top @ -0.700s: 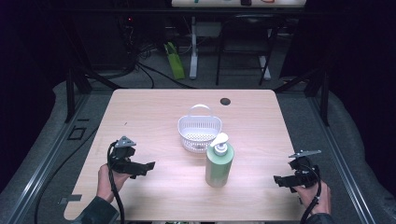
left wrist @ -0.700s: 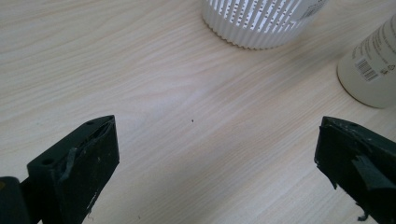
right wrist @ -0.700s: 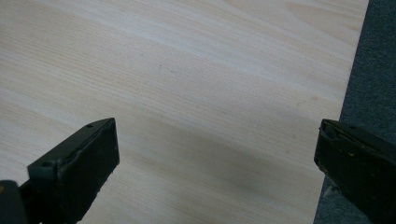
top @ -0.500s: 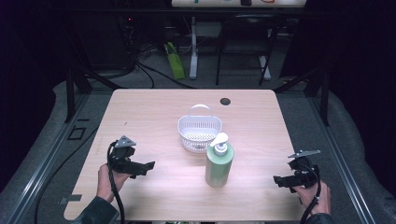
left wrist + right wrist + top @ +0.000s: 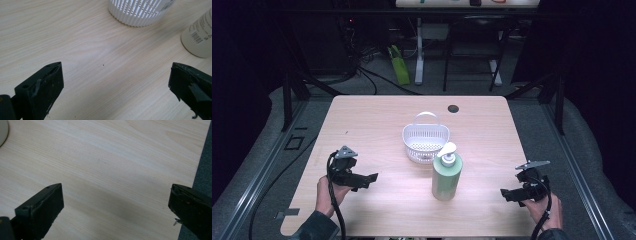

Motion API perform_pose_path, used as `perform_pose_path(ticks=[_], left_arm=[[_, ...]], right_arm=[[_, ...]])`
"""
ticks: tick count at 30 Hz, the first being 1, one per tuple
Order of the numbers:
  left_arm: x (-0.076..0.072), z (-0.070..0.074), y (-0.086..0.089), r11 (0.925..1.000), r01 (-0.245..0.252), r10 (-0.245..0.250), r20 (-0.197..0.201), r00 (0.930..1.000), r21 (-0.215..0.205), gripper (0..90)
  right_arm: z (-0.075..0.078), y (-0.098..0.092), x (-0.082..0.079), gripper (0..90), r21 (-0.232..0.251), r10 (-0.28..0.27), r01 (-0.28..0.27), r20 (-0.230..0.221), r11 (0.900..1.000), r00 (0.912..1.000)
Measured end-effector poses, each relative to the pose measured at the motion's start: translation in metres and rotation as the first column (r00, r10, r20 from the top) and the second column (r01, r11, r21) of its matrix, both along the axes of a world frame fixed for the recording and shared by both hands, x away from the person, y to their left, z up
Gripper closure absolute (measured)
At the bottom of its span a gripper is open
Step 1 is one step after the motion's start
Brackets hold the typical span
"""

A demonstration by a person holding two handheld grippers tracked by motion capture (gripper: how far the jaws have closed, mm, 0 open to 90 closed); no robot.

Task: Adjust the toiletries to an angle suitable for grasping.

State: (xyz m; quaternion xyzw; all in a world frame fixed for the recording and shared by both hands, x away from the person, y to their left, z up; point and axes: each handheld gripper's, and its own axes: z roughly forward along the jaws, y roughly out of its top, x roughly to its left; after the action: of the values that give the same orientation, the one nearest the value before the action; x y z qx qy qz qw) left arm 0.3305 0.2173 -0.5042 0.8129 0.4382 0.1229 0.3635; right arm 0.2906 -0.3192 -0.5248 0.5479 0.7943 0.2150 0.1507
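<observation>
A pale green pump bottle (image 5: 447, 175) with a white pump head stands upright near the middle of the wooden table (image 5: 377, 115). Just behind it sits a white slotted basket (image 5: 425, 142) with a handle. My left gripper (image 5: 373, 179) rests low over the table's front left, jaws wide apart and empty, pointing right toward the bottle. In the left gripper view the basket (image 5: 140, 11) and the bottle's base (image 5: 200, 37) lie ahead. My right gripper (image 5: 504, 194) is at the front right, open and empty, pointing left; the right gripper view has the bottle's edge (image 5: 3, 131) at top left.
A dark round grommet hole (image 5: 453, 108) sits near the table's far edge. Beyond the table are dark floor, cables, chair legs and a green object (image 5: 398, 70). The table's right edge (image 5: 200, 165) runs close to my right gripper.
</observation>
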Motion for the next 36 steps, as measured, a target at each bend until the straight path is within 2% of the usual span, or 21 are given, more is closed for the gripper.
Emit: perform_pose_path(ticks=[8,20,23,28,29,30,33,36], left_arm=[[0.0,0.0,-0.001,1.0,0.005,-0.005,-0.004,1.0,0.002,0.0],[-0.002,0.001,0.002,0.9997,0.008,-0.008,-0.001,1.0,-0.022,0.0],[-0.001,0.001,0.002,0.9996,0.012,-0.012,0.006,0.9999,-0.027,0.0],[-0.001,0.001,0.002,0.9996,0.015,-0.015,0.003,0.9999,-0.026,0.0],[-0.001,0.001,0.002,0.9996,0.016,-0.015,0.008,0.9998,-0.024,0.0],[-0.001,0.001,0.002,0.9996,0.014,-0.014,0.009,0.9999,-0.025,0.0],[-0.001,0.001,0.002,0.9996,0.016,-0.016,0.004,0.9999,-0.022,0.0],[-0.001,0.001,0.002,0.9996,0.016,-0.016,0.007,0.9998,-0.025,0.0]], right_arm=[[0.003,0.012,-0.001,0.0,-0.007,0.034,-0.034,0.008,0.999,0.9994],[0.009,0.036,-0.005,0.0,-0.021,0.104,-0.103,0.029,0.994,0.9942],[0.011,0.045,-0.006,0.0,-0.025,0.131,-0.13,0.04,0.991,0.9906],[0.014,0.052,-0.008,0.0,0.001,0.156,-0.157,0.055,0.988,0.9862],[0.017,0.055,-0.01,0.1,0.012,0.168,-0.17,0.086,0.985,0.982],[0.019,0.057,-0.01,0.0,0.015,0.176,-0.178,0.094,0.984,0.9799],[0.021,0.062,-0.01,0.0,0.035,0.187,-0.191,0.098,0.981,0.9775],[0.025,0.072,-0.012,0.0,0.046,0.215,-0.222,0.111,0.974,0.9701]])
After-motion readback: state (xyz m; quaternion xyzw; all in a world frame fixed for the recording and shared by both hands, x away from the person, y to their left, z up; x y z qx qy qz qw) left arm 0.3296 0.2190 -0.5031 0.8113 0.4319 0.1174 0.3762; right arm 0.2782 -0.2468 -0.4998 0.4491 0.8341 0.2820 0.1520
